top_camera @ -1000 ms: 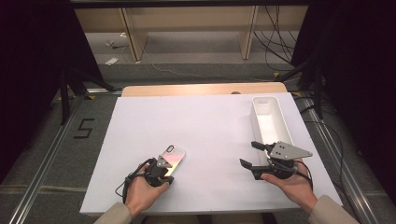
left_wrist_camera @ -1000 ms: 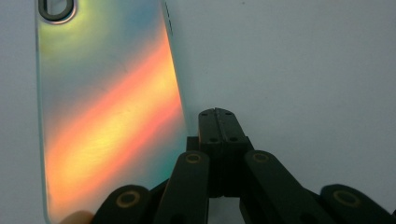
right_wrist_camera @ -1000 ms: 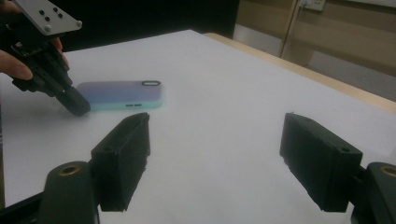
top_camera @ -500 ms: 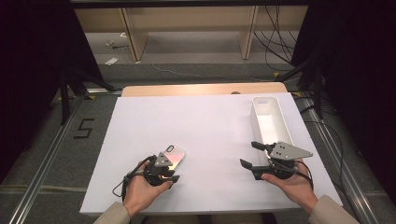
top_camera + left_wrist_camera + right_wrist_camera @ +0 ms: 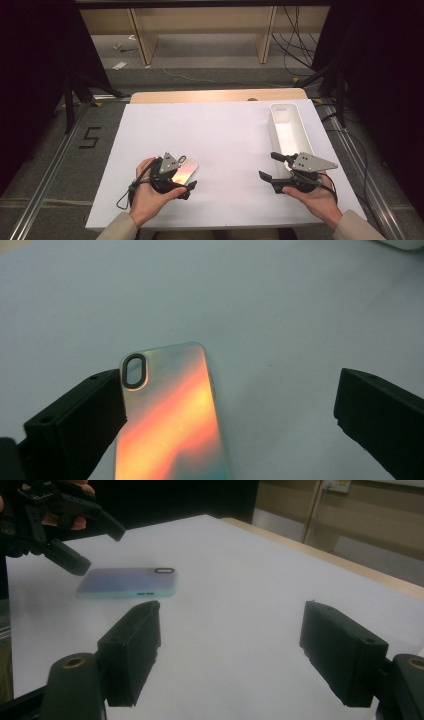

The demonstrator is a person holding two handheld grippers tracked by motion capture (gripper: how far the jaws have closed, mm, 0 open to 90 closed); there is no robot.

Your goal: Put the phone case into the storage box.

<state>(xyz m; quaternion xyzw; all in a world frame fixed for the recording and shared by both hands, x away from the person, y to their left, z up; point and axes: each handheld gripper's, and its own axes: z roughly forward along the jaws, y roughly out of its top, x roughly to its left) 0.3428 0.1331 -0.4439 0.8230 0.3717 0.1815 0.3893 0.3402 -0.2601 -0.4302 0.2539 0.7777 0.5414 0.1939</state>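
Left gripper view: phone case's (image 5: 170, 415) iridescent back.

Phone case (image 5: 172, 415): one item, iridescent finish shading orange-pink to teal, pale mint rim, dark oval camera cutout at one corner. Lies flat, back upward, on the white tabletop (image 5: 225, 140), at its near left part.

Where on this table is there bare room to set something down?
The widest free patch is the white table centre, between the phone case at the left tongs and the white bin. It is crowded near the right tongs beside the bin.
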